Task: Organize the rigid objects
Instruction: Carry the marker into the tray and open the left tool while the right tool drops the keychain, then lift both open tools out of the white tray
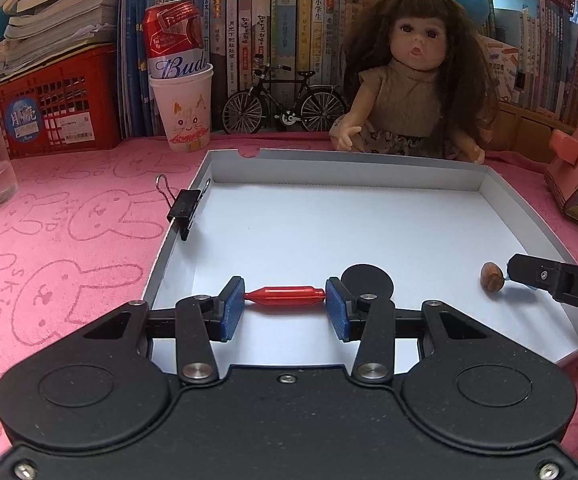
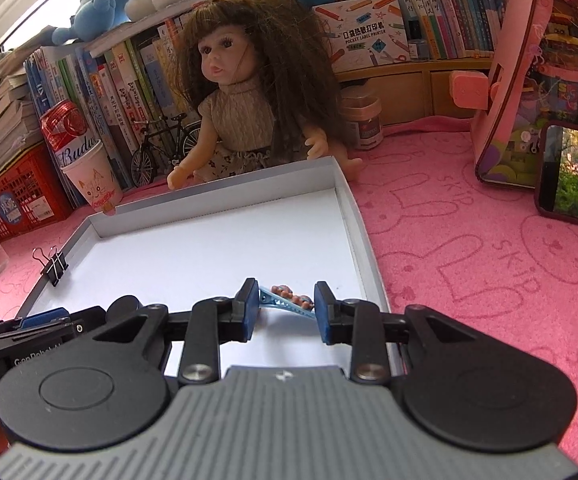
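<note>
Left tool [image 1: 285, 305] clamps red peg [image 1: 285, 295] endwise; right tool [image 2: 283, 310] grips blue hair clip [image 2: 285, 301].

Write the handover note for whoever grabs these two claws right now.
Left claw: shut on the red tube, gripped end to end, low over the white tray near its front edge.
Right claw: shut on the blue hair clip, also over the tray, toward its right side.
In the tray already: a black disc just behind the left claw and a small brown nut-like piece toward the right wall. A black binder clip is clamped on the tray's left wall.
Done: disc and brown piece are in.
Left: probably set down the tube and hair clip in the tray, then release.
</note>
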